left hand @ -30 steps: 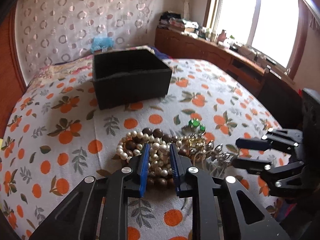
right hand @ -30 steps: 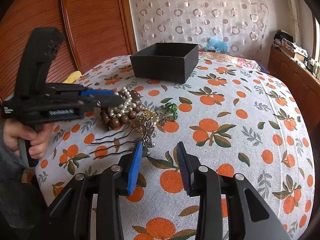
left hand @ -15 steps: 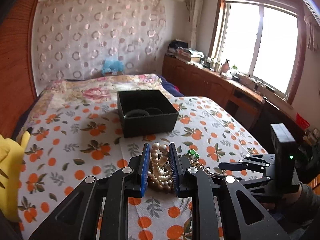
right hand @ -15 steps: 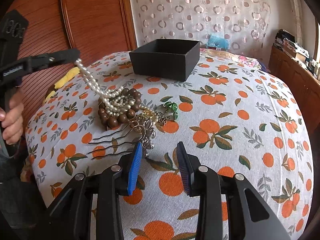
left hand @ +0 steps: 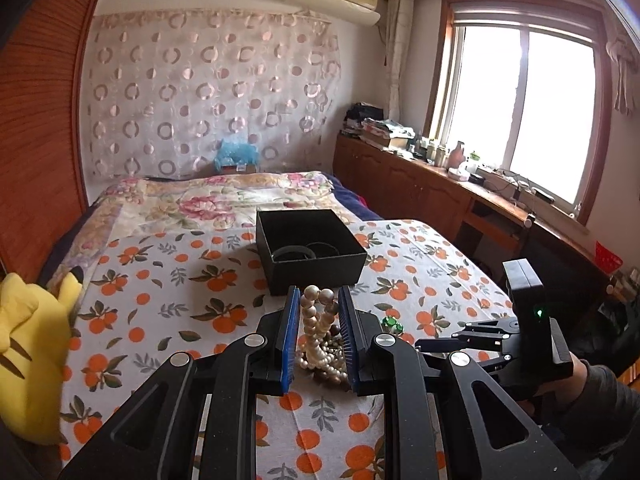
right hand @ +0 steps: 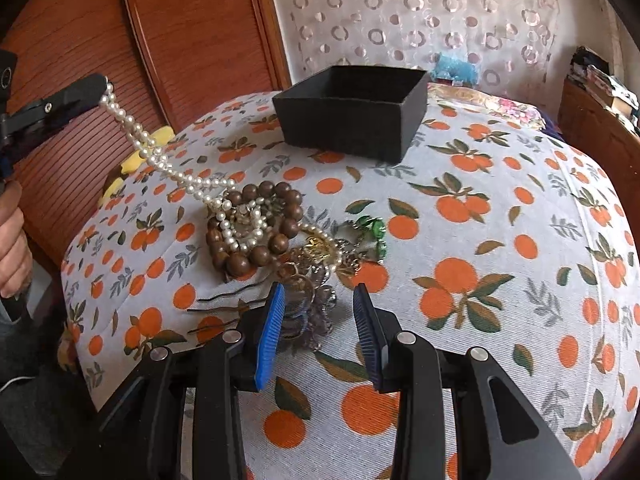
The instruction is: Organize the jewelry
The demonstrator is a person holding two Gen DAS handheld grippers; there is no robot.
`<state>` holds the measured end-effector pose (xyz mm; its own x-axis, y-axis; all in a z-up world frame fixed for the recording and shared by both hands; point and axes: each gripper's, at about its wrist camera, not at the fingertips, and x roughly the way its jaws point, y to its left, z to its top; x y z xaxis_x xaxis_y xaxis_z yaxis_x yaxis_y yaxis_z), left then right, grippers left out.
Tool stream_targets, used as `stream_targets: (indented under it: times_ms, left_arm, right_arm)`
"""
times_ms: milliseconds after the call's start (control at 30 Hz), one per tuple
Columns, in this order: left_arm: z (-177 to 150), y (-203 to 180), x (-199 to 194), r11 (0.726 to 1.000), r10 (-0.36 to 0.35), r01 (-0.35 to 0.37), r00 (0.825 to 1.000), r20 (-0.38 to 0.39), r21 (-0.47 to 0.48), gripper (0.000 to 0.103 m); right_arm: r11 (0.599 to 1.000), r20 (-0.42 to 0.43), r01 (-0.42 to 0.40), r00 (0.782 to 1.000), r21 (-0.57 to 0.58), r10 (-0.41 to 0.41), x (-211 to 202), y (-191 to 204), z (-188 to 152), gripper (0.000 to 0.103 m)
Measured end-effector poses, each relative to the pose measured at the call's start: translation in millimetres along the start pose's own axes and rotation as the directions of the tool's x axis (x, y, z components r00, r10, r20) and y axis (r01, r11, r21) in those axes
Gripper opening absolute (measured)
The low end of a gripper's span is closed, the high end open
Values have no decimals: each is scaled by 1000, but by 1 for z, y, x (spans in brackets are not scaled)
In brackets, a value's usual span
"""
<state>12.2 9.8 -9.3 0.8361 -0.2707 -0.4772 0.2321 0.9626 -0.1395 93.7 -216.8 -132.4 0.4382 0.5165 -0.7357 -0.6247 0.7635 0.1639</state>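
My left gripper (left hand: 319, 300) is shut on a white pearl necklace (left hand: 316, 332) and holds one end high above the bed; the strand (right hand: 160, 160) slants down to the jewelry pile (right hand: 256, 232). The pile holds a brown wooden bead bracelet (right hand: 240, 258), green earrings (right hand: 370, 228), gold and silver pieces and dark hair pins (right hand: 224, 308). The left gripper also shows in the right wrist view (right hand: 105, 89). My right gripper (right hand: 320, 308) is open and empty, low over the silver pieces at the pile's near edge. A black open box (right hand: 352, 120) stands behind the pile, with black rings inside (left hand: 300, 252).
The bed carries an orange-print cloth (right hand: 500, 240). A yellow plush toy (left hand: 24, 344) lies at the bed's left edge. A wooden wall (right hand: 180, 40) stands on the left and a low wooden cabinet (left hand: 420, 188) runs under the window.
My left gripper closed on the pearl necklace and lifted it up and back, stretching the strand out of the pile. My right gripper edged forward toward the pile, still open.
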Motion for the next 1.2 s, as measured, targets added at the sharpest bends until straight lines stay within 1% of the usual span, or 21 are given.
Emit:
stream_targets:
  times_ms: [33, 100, 200, 267, 300, 467, 700, 733, 767, 800, 833, 867, 900, 967, 1033, 1067, 1100, 1167, 1200]
  left_arm:
    - [-1, 1, 1, 1000, -2, 2, 1000, -3, -3, 18]
    - [-3, 3, 4, 1000, -1, 1, 1000, -11, -9, 18]
    - [-6, 5, 6, 1000, -7, 7, 1000, -20, -21, 18]
    - [-8, 4, 7, 1000, -9, 8, 1000, -23, -23, 18]
    - [-8, 5, 8, 1000, -9, 9, 1000, -24, -23, 18]
    - [-10, 1, 12, 1000, -13, 12, 999, -33, -17, 18]
    - [-15, 0, 18, 1000, -17, 16, 999, -52, -14, 18]
    - [-16, 0, 19, 1000, -17, 17, 998, -55, -14, 18]
    - [-17, 0, 20, 1000, -19, 18, 998, -58, -15, 18]
    - [-17, 0, 21, 1000, -21, 20, 998, -61, -15, 18]
    - [-18, -1, 21, 1000, -21, 21, 998, -63, -15, 18]
    - [-18, -1, 22, 1000, -22, 21, 998, -65, -13, 18]
    - [-19, -2, 22, 1000, -23, 22, 998, -66, -12, 18]
    - [-19, -3, 22, 1000, -25, 25, 997, -67, -11, 18]
    - [-19, -3, 22, 1000, -26, 26, 997, -67, -12, 18]
    - [-19, -4, 22, 1000, -26, 26, 997, -67, -12, 18]
    - [-20, -4, 23, 1000, -27, 26, 997, -68, -13, 18]
    - [-20, -3, 22, 1000, -27, 26, 997, -67, -13, 18]
    - [-20, -3, 22, 1000, -26, 26, 997, -67, -13, 18]
  right_arm:
    - [1000, -3, 0, 1000, -3, 0, 1, 1, 0, 38]
    - [1000, -4, -17, 1000, -9, 17, -1, 2, -1, 29]
    - [1000, 5, -13, 1000, -9, 14, -8, 1, -3, 21]
    - [1000, 17, -15, 1000, 0, 15, -15, -3, -3, 2]
    - [1000, 23, -11, 1000, 1, 11, -18, -5, -2, 0]
    - [1000, 56, -9, 998, -7, 10, -30, -7, 1, 0]
    - [1000, 69, 6, 998, -14, -5, -23, -3, 3, 1]
    - [1000, 70, 12, 997, -12, -12, -22, -2, 4, 7]
    - [1000, 71, 8, 997, -11, -7, -20, -2, 4, 19]
    - [1000, 69, 1, 998, -8, 0, -18, -2, 4, 26]
    - [1000, 59, -5, 998, -3, 5, -14, -2, 4, 37]
    - [1000, 50, -4, 999, -2, 4, -12, -2, 4, 38]
    - [1000, 40, -5, 999, 0, 5, -9, -1, 3, 38]
    - [999, 12, -35, 999, 19, 34, -3, -3, 0, 38]
    - [999, 5, -43, 999, 21, 43, -2, -2, -3, 37]
    - [999, 1, -44, 999, 15, 44, -3, -1, -4, 27]
    - [998, -1, -53, 999, 15, 53, -4, 0, -5, 27]
    - [997, 1, -79, 997, 23, 79, -7, -2, -6, 16]
    - [997, 5, -79, 997, 19, 79, -9, -2, -6, 14]
